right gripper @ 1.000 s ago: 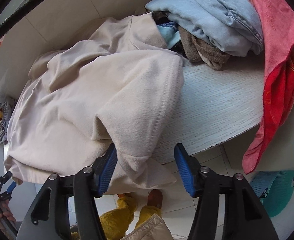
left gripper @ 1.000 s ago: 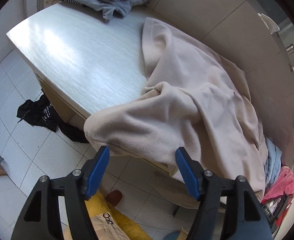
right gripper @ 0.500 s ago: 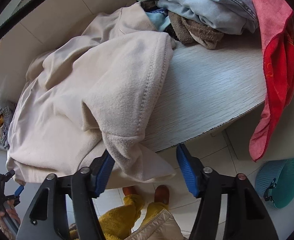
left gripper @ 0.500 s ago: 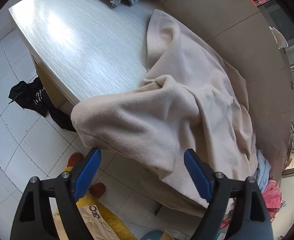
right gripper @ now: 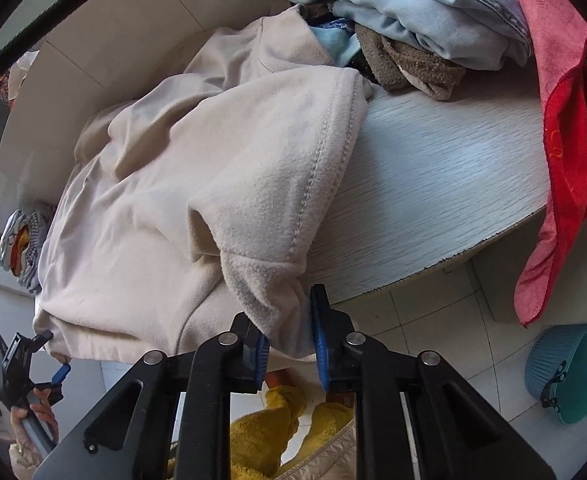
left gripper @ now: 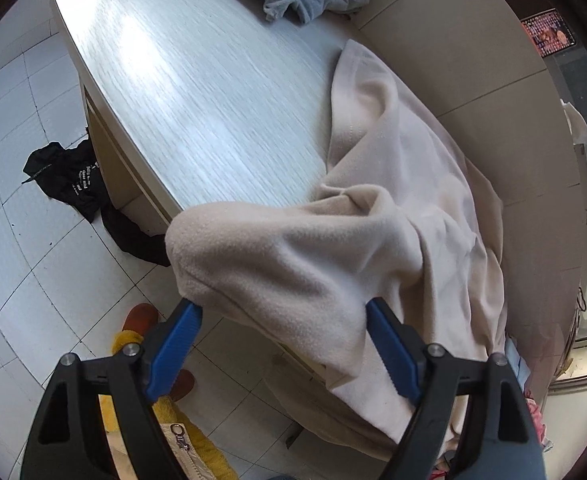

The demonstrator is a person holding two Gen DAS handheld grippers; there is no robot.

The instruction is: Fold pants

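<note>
Now right tool [right gripper: 289,344] closing on pants [right gripper: 197,184] (hem bunched).

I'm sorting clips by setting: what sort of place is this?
Probably a home laundry or utility corner: piles of clothes on a white table, tiled floor, a teal plastic basket.
</note>
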